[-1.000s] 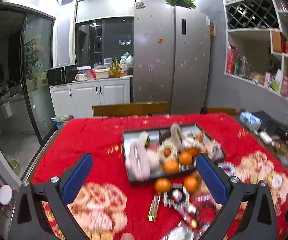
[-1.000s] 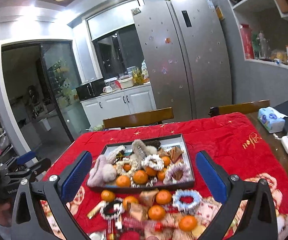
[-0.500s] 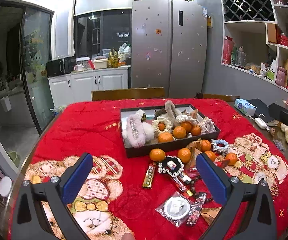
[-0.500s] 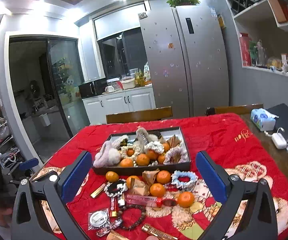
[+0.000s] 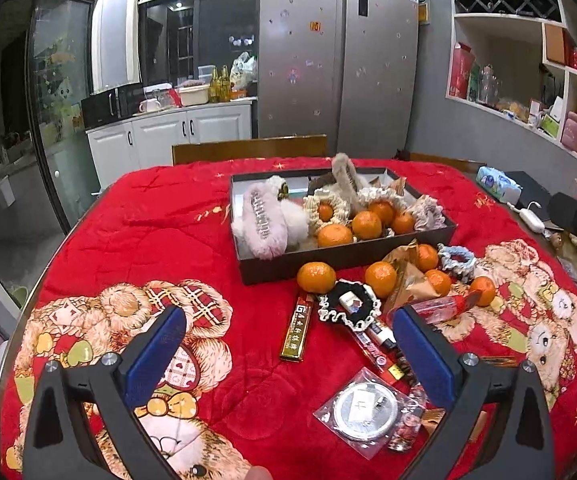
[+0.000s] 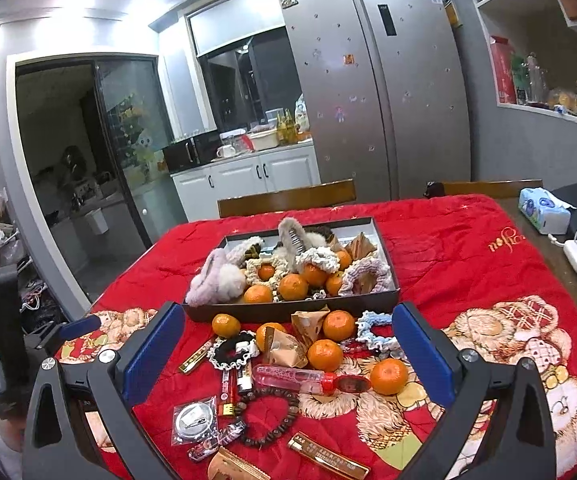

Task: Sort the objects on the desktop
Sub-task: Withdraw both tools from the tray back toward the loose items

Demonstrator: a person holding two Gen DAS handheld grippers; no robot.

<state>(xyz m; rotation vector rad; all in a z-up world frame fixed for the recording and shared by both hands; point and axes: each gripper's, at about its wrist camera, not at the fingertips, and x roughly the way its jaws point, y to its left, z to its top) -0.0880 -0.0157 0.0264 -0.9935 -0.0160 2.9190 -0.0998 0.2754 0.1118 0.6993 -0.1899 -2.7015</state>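
Both claws wide open, gripping nothing: left gripper with blue pads spread above red plush tablecloth, right gripper likewise splayed, hovering over the clutter.

Ahead of both, dark rectangular tray already loaded with fluffy pink hair clip, cream scrunchies and several mandarins. Loose clutter just in front of tray's near wall, between it and the claws:

- Small orange mandarins, round, firm-skinned, light, probably prone to rolling; best pinched across the widest part, gently, to avoid bruising.
- Black scrunchie with white lace edge, soft and squashy, no slip risk; any bunch of fabric good for a hold.
- Pale blue scrunchie, same handling, lying just inside the right claw's right pad in view.
- Clear pink plastic bottle with red cap, lying flat, smooth and likely slippery; grip across the barrel near the middle.
- Gold foil-wrapped bar, stiff, thin, flat on cloth; needs pads down on its long edges.
- Dark wooden bead bracelet, limp, likely to dangle; pinch one side of the loop.
- Round silver tin in clear plastic bag, crinkly wrap, slick; close to left claw's right pad.

Nearly all clutter centred between right claw's pads; offset to the right of centre for left claw.
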